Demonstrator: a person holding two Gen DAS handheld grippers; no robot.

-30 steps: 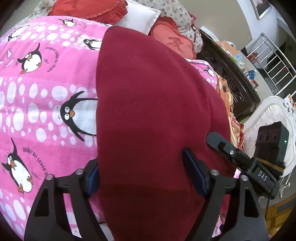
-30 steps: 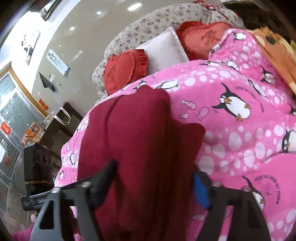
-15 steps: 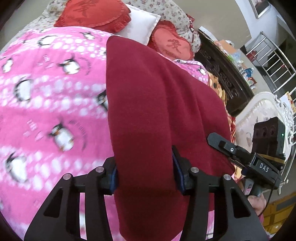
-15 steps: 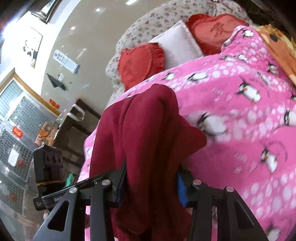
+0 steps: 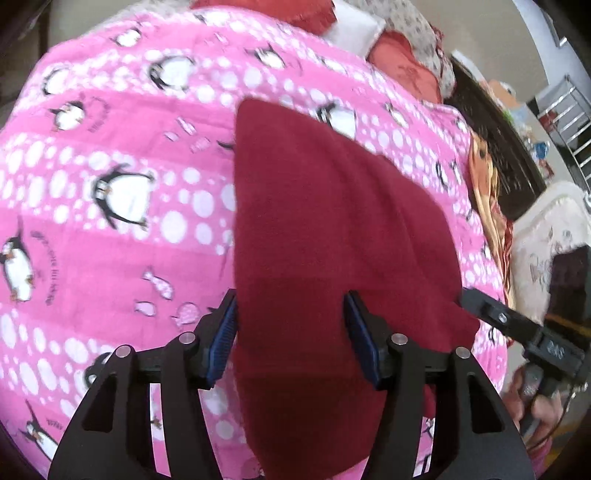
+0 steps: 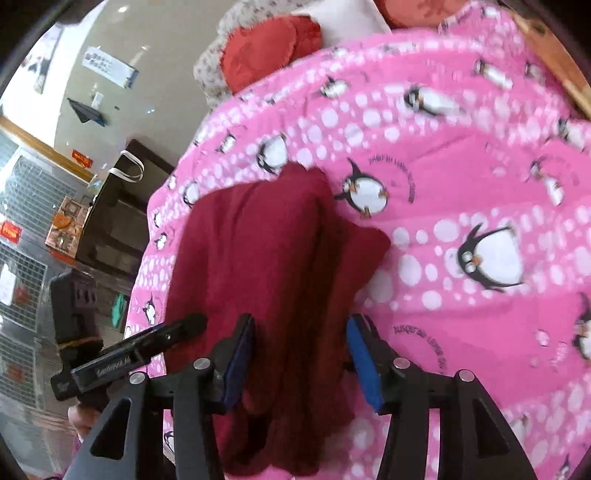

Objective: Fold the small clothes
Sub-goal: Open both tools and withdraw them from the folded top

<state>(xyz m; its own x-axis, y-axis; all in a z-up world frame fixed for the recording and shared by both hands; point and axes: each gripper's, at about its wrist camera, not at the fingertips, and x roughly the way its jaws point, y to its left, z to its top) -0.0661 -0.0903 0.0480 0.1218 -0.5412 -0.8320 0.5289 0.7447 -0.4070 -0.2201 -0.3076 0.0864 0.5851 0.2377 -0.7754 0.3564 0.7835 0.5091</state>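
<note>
A dark red garment [image 5: 332, 229] lies over a pink penguin-print blanket [image 5: 110, 229]. My left gripper [image 5: 291, 321] has its blue-padded fingers [image 5: 225, 332] closed on the near edge of the cloth, which fills the gap between them. In the right wrist view the same red garment [image 6: 258, 258] hangs bunched in folds, and my right gripper [image 6: 301, 350] grips it between its blue pads [image 6: 364, 362]. The other gripper's black tip shows in each view: the right one [image 5: 517, 325], the left one [image 6: 129, 354].
Red heart cushions [image 6: 269, 48] and a white pillow [image 5: 354, 26] lie at the far end of the bed. A dark wooden headboard [image 5: 491, 122] and an orange blanket [image 5: 487, 192] are at the right. A dark cabinet [image 6: 118, 210] stands left of the bed.
Both grippers closed from wide open onto the red garment, then pulled it back toward the near edge of the bed; more pink blanket now shows beyond the cloth.
</note>
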